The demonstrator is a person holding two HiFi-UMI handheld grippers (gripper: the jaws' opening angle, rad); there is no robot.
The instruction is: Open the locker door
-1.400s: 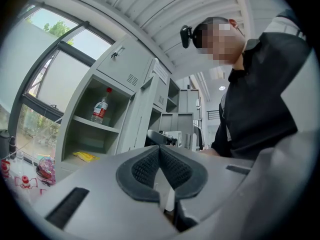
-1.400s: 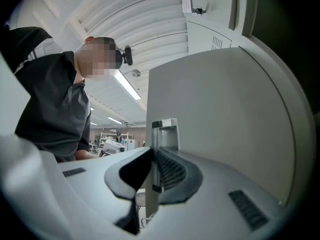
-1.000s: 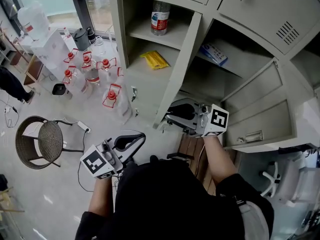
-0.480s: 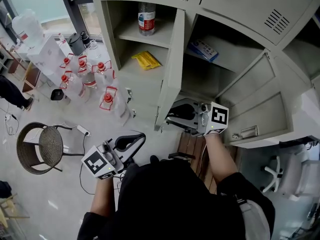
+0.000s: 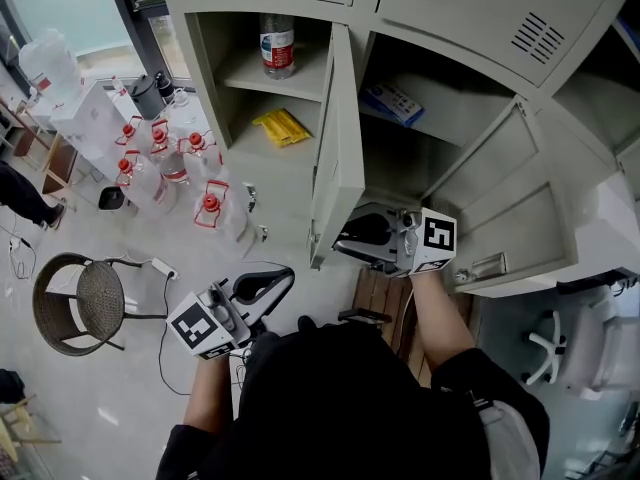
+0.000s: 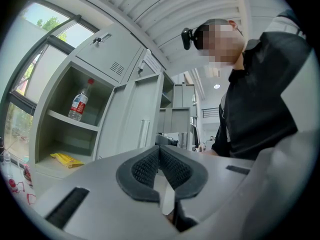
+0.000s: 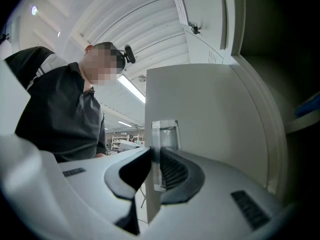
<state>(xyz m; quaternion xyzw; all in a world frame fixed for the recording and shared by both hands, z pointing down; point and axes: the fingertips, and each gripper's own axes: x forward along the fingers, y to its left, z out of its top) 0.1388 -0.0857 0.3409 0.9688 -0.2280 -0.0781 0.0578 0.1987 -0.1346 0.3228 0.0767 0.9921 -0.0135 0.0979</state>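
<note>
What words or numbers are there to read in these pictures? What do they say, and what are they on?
No text here is clear enough to quote.
Bottle label, red, white and blue: print too small to read.
Blue box: print too blurred to read.
Yellow packet: no print can be made out.
Marker cubes: black-and-white square patterns, no letters.
</note>
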